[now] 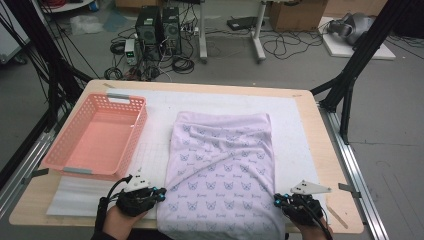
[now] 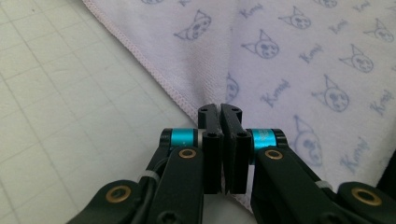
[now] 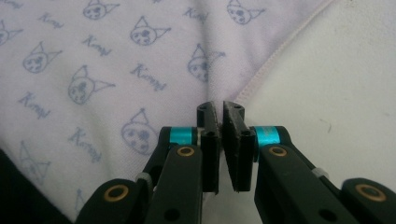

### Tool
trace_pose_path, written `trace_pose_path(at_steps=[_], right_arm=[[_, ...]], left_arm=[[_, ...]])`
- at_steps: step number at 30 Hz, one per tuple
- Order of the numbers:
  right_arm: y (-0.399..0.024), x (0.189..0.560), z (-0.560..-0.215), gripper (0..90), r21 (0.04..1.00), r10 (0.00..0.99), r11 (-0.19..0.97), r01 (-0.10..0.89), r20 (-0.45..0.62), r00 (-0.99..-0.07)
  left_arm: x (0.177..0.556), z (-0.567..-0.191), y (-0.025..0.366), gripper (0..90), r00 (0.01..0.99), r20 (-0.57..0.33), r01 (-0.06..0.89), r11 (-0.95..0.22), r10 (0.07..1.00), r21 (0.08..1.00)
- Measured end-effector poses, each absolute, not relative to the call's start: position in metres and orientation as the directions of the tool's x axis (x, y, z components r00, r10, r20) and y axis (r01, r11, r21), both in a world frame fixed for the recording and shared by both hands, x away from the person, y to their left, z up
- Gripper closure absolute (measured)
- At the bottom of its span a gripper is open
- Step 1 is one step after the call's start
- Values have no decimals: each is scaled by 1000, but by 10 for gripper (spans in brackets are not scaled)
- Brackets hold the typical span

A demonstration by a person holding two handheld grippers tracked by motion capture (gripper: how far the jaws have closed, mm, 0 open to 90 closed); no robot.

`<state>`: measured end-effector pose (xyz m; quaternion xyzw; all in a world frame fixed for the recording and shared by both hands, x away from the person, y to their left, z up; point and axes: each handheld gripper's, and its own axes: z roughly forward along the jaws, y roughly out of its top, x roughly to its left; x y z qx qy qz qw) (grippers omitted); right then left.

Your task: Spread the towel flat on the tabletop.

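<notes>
A lilac cloth [image 1: 222, 160] printed with small cat faces lies spread on the white mat [image 1: 155, 145], its near end hanging over the table's front edge. My left gripper [image 1: 161, 192] sits at the cloth's left hem near the front. In the left gripper view the jaws [image 2: 220, 108] are pressed together on that hem, and the cloth [image 2: 299, 56] puckers toward them. My right gripper [image 1: 276, 199] is at the right hem, level with the left one. Its jaws [image 3: 220, 106] are shut on the edge of the cloth [image 3: 116, 65], where a crease runs into the tips.
An empty pink plastic basket [image 1: 127, 100] stands on the left of the wooden table [image 1: 310, 105], close to the cloth's left side. Bare mat lies to the right of the cloth. Computers, cables and black frame legs stand on the floor beyond the table.
</notes>
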<state>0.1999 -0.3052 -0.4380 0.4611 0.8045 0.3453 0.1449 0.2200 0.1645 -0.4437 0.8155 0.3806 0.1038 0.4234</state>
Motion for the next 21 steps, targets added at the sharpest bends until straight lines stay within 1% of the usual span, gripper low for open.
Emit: trace_pose_path(at_steps=[2,6,13,18,21], right_arm=[[-306,196,-437,854,691,832,352,632,78,-549],[-307,183,-432,857,677,818,377,632,77,-571],[-313,163,-424,860,669,802,401,626,74,-593],[-318,152,-425,861,648,795,401,648,106,-598],[-318,146,-422,848,655,783,398,643,122,-610]], left_arm=[[217,-442,166,869,690,-169,538,-343,704,770],[209,-439,171,869,709,-162,531,-368,686,763],[199,-437,170,868,735,-181,536,-397,653,745],[190,-435,171,869,760,-183,530,-431,624,731],[188,-432,174,851,764,-196,527,-420,615,739]])
